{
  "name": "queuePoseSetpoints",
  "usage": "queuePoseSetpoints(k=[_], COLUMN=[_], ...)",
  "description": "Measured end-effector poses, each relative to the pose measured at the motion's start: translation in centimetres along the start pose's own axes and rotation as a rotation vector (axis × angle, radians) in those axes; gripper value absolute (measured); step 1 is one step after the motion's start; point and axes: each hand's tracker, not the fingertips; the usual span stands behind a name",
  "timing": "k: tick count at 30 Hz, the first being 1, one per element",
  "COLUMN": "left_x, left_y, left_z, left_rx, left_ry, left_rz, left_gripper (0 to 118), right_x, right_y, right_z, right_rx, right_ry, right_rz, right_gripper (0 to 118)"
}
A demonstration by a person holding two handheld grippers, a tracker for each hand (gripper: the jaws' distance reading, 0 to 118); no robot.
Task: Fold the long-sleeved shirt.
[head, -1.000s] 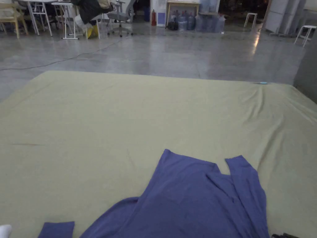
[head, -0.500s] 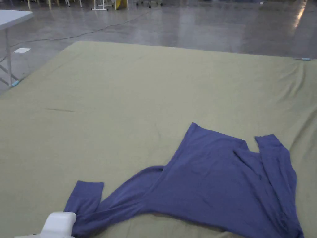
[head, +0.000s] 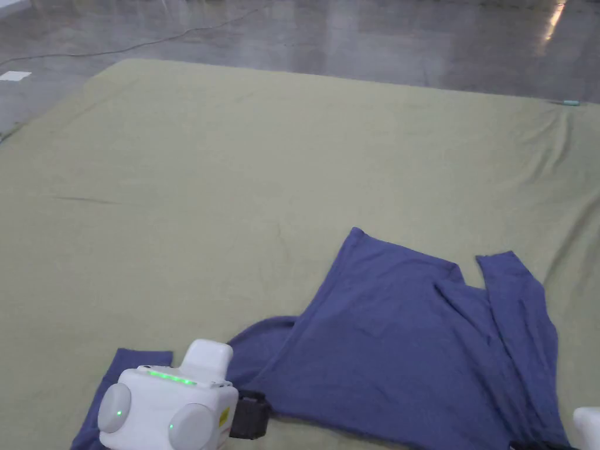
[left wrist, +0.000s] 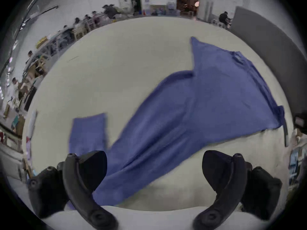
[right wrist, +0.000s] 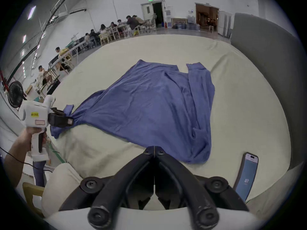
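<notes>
Head view: shirt (head: 398,345) hem farthest.

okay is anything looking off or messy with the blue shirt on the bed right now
Yes. The blue long-sleeved shirt lies askew and wrinkled on the pale green sheet: one sleeve is folded over the body, the other trails sideways under the left gripper. A smartphone also lies near the shirt.

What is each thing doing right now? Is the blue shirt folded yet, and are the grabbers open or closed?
Long-sleeved shirt: spread on the sheet, not folded, one sleeve stretched out sideways.
Left gripper: jaws wide open over that sleeve, gripping nothing.
Right gripper: jaws closed together, empty, just short of the shirt's near edge.
Phone: lying on the sheet, screen lit.
Sheet: spread flat, wrinkled at one corner.
</notes>
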Motion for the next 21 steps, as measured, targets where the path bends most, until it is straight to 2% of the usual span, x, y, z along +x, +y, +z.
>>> queuePoseSetpoints(k=[2, 3, 4, 5, 7, 8, 9, 10, 12, 13, 14, 15, 16, 18, 21], left_x=[1.1, 1.6, 1.8, 1.8, 1.6, 1.6, 1.5, 1.7, 1.8, 1.7, 1.8, 1.9, 1.8, 2.0, 2.1], left_y=[0.4, 0.5, 0.4, 0.3, -0.2, -0.2, -0.1, -0.1, 0.2, 0.2, 0.1, 0.2, 0.3, 0.6, 0.5], left_z=[-1.3, -2.0, -2.5, -2.8, -2.3, -1.8, -1.4, -1.3, -1.0, -0.8, -0.1, 0.3, 0.6, 1.6, 2.3], left_rx=[0.001, -0.011, -0.027, -0.052, -0.004, -0.004, 0.025, 0.019, -0.011, -0.005, 0.001, 0.004, 0.005, 0.013, 0.013], left_ry=[0.022, 0.04, 0.052, 0.052, 0.063, 0.048, -0.007, -0.028, -0.034, -0.054, -0.063, -0.068, -0.073, -0.076, -0.08], left_rz=[-0.003, -0.007, -0.015, -0.028, -0.006, -0.016, -0.009, 0.014, 0.028, 0.043, 0.058, 0.063, 0.065, 0.073, 0.074], left_gripper=[109, 89, 64, 63, 33, 22, 22, 3, 3, 3, 3, 3, 3, 3, 3], right_x=[-0.4, -0.6, -0.8, -1.0, -1.3, -1.4, -1.3, -1.3, -1.3, -1.1, -1.4, -2.0, -2.5, -3.6, -5.7], right_y=[1.4, 2.1, 2.8, 3.6, 5.7, 7.1, 8.9, 10.6, 15.3, 17.6, 20.2, 22.4, 23.9, 27.3, 29.8], right_z=[-0.5, -0.9, -1.4, -1.9, -3.0, -3.7, -4.6, -5.4, -8.4, -10.3, -12.8, -15.2, -16.9, -21.8, -27.3], right_rx=[-0.002, -0.002, -0.001, -0.004, -0.005, -0.004, 0.001, 0.008, 0.014, 0.007, -0.024, -0.057, -0.043, -0.087, -0.214], right_ry=[0.014, 0.017, 0.015, 0.01, -0.01, -0.014, -0.009, 0.0, 0.069, 0.083, 0.101, 0.076, 0.075, 0.081, 0.037], right_rz=[0.0, 0.007, 0.021, 0.048, 0.11, 0.14, 0.157, 0.16, 0.147, 0.149, 0.156, 0.159, 0.158, 0.147, 0.098], right_gripper=[0, 0, 0, 0, 0, 0, 0, 0, 2, 25, 62, 109, 118, 118, 118])
